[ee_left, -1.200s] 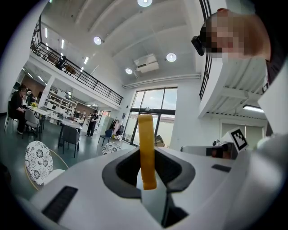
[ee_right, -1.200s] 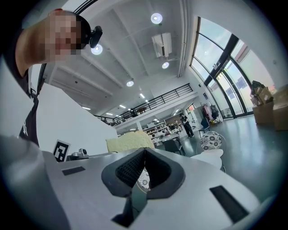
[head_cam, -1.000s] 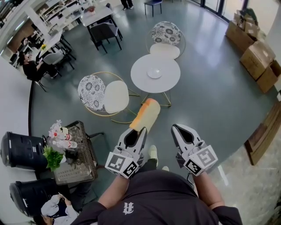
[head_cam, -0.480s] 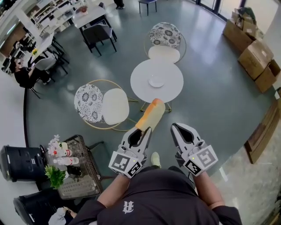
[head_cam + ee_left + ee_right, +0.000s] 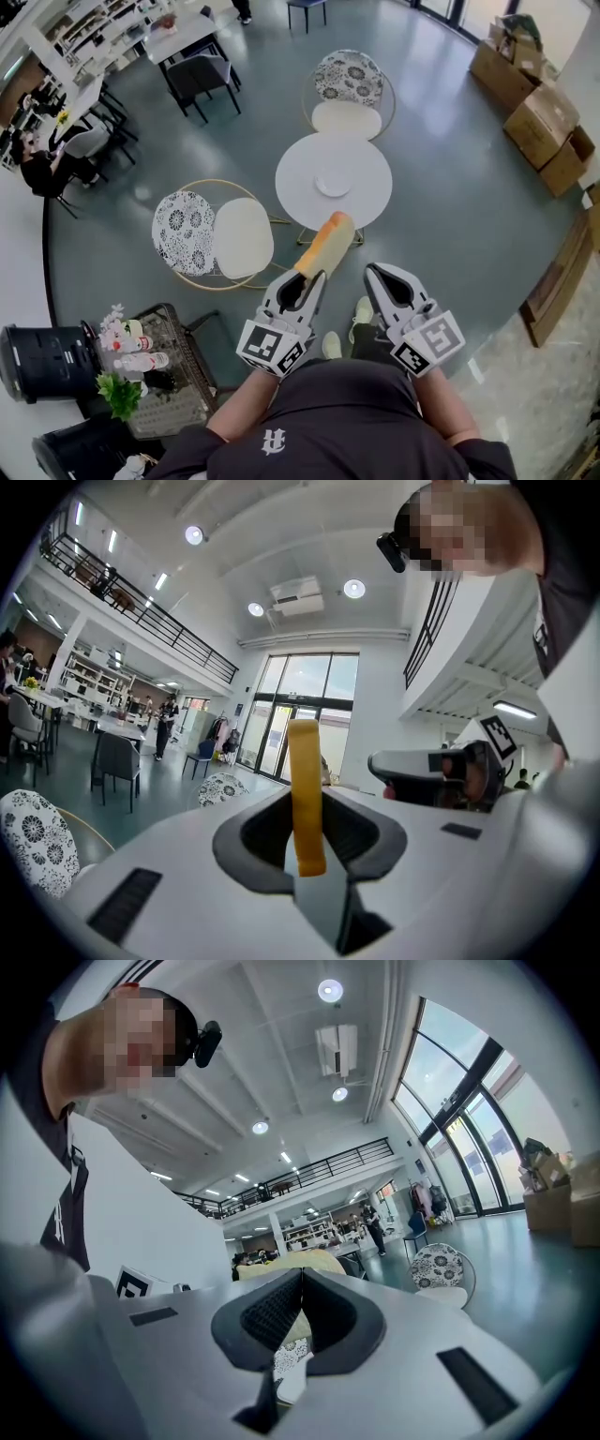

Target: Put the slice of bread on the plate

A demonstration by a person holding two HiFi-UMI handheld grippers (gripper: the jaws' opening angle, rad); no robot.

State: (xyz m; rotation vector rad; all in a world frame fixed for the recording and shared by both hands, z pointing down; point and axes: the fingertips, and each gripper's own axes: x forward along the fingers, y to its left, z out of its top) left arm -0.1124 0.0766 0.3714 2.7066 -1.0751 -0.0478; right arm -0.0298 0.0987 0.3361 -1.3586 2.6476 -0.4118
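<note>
Inside my left gripper, clamped edge-on, the golden slice of bread pointed to twelve o'clock, toward a white table on grey floor; my right gripper was closed, empty.

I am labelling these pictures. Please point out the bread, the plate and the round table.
bread (image 5: 325,245): head view, middle of its visible side.
plate (image 5: 334,181): head view, its bare middle.
table (image 5: 298,169): head view, bare top left of the plate.

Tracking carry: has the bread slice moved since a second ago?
Yes, toward the round table: the bread slice now overlaps its near rim; earlier a gap showed.
</note>
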